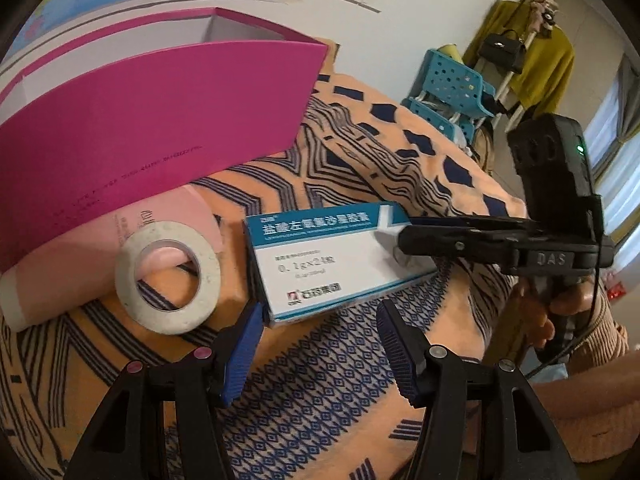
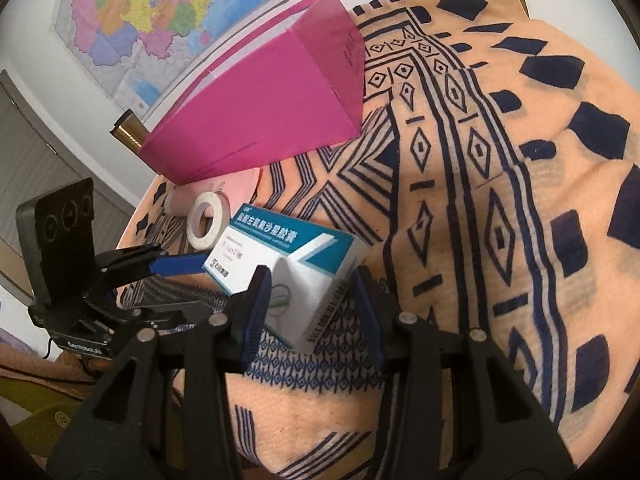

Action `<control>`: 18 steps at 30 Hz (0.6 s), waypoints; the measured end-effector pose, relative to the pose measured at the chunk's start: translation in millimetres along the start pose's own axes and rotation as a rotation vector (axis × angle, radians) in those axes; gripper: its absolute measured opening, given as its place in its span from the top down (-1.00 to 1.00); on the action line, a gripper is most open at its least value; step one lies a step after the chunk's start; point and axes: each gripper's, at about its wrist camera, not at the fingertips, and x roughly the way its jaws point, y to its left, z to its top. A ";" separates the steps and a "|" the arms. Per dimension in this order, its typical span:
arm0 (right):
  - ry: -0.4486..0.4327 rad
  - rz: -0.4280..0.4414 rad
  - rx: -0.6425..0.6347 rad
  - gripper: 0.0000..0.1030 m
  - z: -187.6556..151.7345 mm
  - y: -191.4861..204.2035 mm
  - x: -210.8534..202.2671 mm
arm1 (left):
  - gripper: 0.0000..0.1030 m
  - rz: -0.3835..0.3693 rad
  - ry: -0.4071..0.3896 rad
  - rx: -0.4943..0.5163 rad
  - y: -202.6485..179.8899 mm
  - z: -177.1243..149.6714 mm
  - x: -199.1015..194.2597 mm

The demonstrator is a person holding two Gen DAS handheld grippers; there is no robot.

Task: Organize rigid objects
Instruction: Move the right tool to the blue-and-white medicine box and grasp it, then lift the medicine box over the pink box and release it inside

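While sitting on the orange patterned blanket (image 2: 500,140), white-and-teal cardboard medicine box (image 2: 288,264) flanked by right gripper (image 2: 312,300), jaws spread, not pinching. Left gripper (image 1: 320,344) also spread, box at 12 o'clock, white tape roll (image 1: 168,276) at 10, magenta open box (image 1: 152,120) behind.

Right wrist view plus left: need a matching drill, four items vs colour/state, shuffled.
Items:
1. medicine box
2. tape roll
3. large open box
4. left gripper

States:
A. magenta, standing on the patterned cloth
B. white ring, lying flat
C. open, holding nothing
D. white and teal, between the right gripper fingers

Pairs: 1-D, 2-B, 3-A, 4-C
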 end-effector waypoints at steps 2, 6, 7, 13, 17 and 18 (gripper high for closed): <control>0.000 -0.003 -0.001 0.12 -0.2 0.0 0.1 | -0.11 0.014 0.000 -0.017 3.3 2.1 0.5; -0.002 -0.012 -0.014 0.12 -0.5 2.7 0.3 | 0.05 0.023 0.013 -0.044 8.5 5.0 3.5; -0.003 -0.012 -0.016 0.12 -0.4 3.3 0.4 | 0.08 0.022 0.015 -0.045 8.9 5.5 4.2; -0.008 -0.023 -0.030 0.13 -0.3 5.4 3.3 | 0.11 0.027 0.017 -0.048 10.9 8.3 3.6; -0.008 -0.024 -0.039 0.21 1.8 5.3 6.0 | 0.12 0.024 0.007 -0.082 19.2 11.4 0.8; -0.010 -0.021 -0.039 0.23 2.2 5.7 6.6 | 0.13 0.024 0.006 -0.086 20.3 11.8 0.5</control>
